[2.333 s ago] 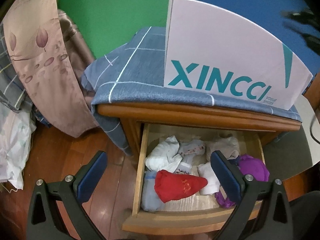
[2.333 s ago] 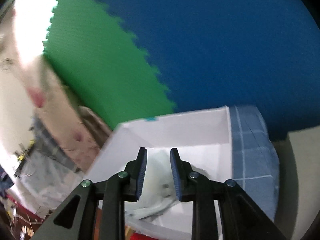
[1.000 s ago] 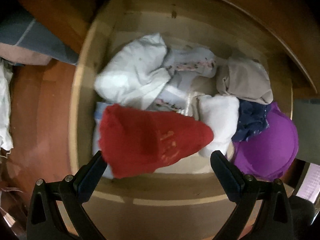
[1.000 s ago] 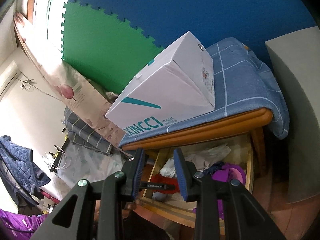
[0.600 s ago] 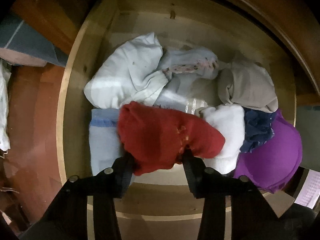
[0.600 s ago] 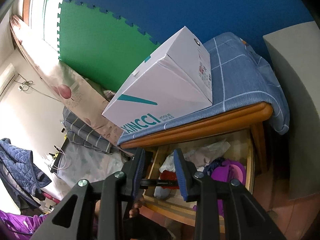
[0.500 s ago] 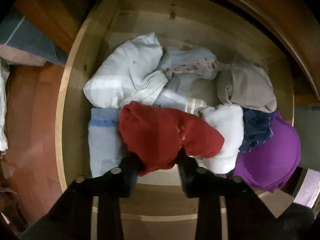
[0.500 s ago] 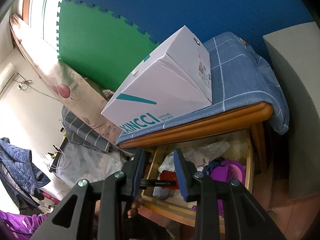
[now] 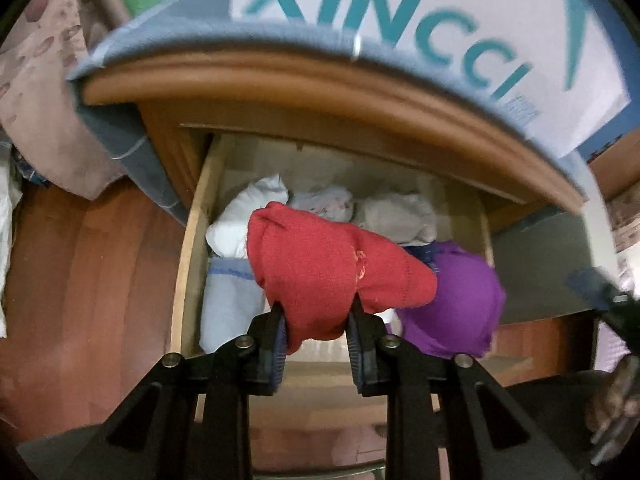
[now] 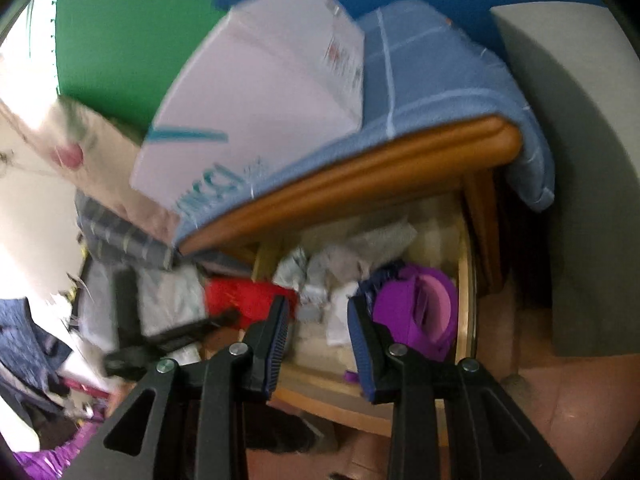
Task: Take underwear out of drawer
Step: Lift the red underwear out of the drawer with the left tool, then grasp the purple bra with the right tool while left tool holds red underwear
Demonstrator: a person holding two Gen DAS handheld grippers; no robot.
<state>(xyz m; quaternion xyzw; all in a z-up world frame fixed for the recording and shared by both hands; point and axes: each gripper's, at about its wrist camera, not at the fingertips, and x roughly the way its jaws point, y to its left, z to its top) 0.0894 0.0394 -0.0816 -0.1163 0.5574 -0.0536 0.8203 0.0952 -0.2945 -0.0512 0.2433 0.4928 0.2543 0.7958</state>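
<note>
The open wooden drawer holds several folded garments. Red underwear is pinched between the pads of my left gripper, whose jaws are still closing on it. The underwear is lifted above the other clothes. In the right wrist view the red underwear shows at the drawer's left end, with the left gripper's dark frame below it. My right gripper hovers in front of the drawer, its fingers a little apart with nothing between them.
A purple bra lies at the drawer's right end beside white, grey and light-blue garments. A white lettered box stands on a blue checked cloth over the cabinet top. Bedding is piled on the wooden floor at left.
My left gripper has closed on the red underwear and risen with it, so the cabinet top and box are back in view. My right gripper has dipped toward the drawer.
</note>
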